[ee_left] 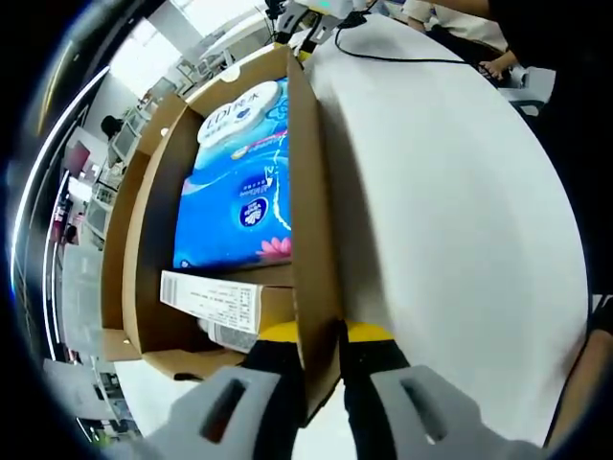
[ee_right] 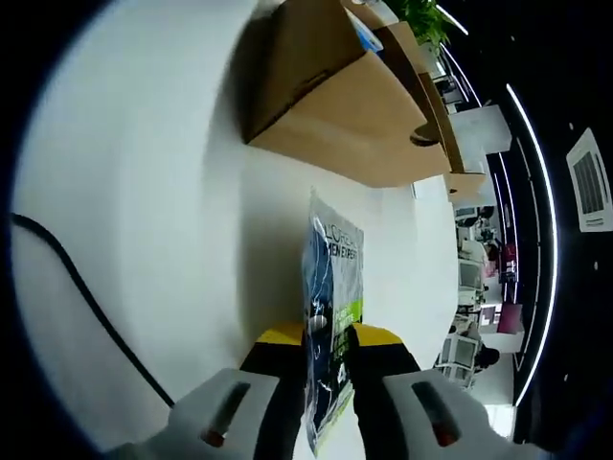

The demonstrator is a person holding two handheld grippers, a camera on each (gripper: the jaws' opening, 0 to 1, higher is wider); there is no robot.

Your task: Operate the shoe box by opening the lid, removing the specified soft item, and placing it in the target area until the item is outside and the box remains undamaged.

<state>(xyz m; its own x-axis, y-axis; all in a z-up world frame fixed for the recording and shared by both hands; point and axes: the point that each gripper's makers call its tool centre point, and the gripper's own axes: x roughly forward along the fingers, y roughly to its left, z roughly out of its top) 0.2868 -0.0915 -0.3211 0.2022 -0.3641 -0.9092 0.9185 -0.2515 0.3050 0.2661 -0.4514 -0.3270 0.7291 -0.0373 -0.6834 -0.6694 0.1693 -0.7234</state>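
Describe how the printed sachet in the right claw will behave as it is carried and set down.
The sachet is probably floppy: it is thin film, pinched edge-on in the right claw and slightly buckled above it. It looks light, as a narrow pinch holds it upright. Its glossy surface may slip, and it will likely fall flat on the white table.

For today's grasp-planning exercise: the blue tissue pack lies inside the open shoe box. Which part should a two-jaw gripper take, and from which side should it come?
Come in through the open top of the shoe box, since cardboard walls close off every side. The blue tissue pack lies flat, broad face showing, so pinching a fold of its soft wrapper near the middle seems best. The left gripper is clamped on the box wall.
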